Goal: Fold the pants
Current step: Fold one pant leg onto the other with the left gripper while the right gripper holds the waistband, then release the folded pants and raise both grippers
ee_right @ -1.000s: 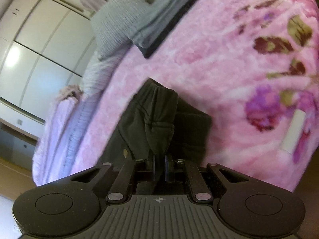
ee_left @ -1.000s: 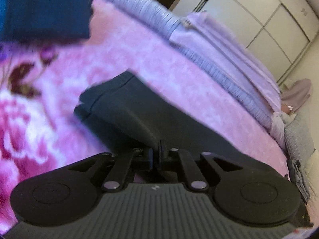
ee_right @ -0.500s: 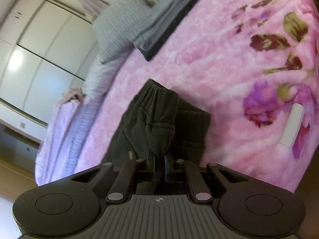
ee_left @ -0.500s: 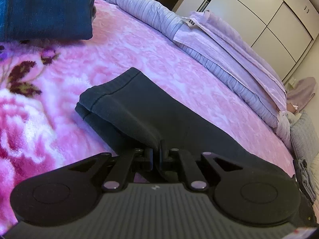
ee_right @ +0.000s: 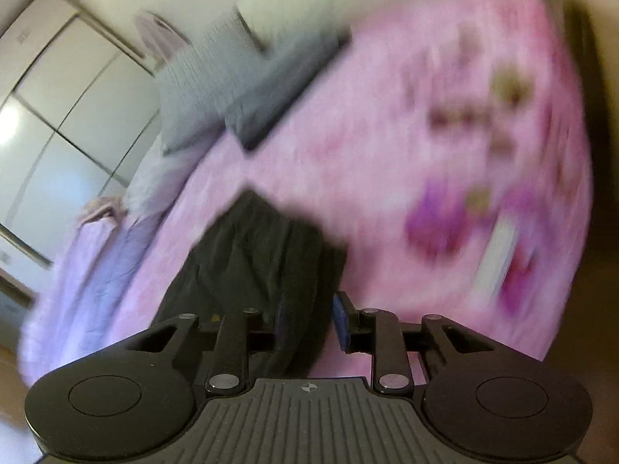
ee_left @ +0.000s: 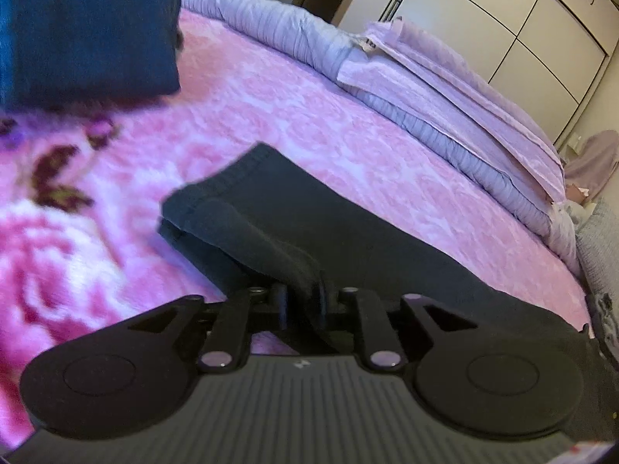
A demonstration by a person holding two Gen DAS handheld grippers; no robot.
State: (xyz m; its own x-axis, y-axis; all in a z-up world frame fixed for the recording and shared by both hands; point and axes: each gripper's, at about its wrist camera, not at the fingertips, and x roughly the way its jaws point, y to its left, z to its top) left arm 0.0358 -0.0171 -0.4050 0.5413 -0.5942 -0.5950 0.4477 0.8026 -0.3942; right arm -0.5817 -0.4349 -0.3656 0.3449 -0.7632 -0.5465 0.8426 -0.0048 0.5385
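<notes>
While the left gripper [ee_left: 303, 301] pinches a fold of the dark pants [ee_left: 309, 224] between fingers drawn close together, the right gripper [ee_right: 307, 324] has its fingers parted around the other end of the cloth, which seems to lie loose between them rather than clamped; motion blur in the right wrist view makes this hard to confirm. The pants lie lengthwise on the pink floral blanket [ee_left: 271, 116], near its middle, with a folded blue garment [ee_left: 85, 31] beyond the cuffs and lilac bedding [ee_left: 445, 104] along the blanket's far edge. With only one end held, lifting or dragging could skew the stacked legs, so the hems slip out of line, and the plush blanket may snag and bunch the lower layer.
</notes>
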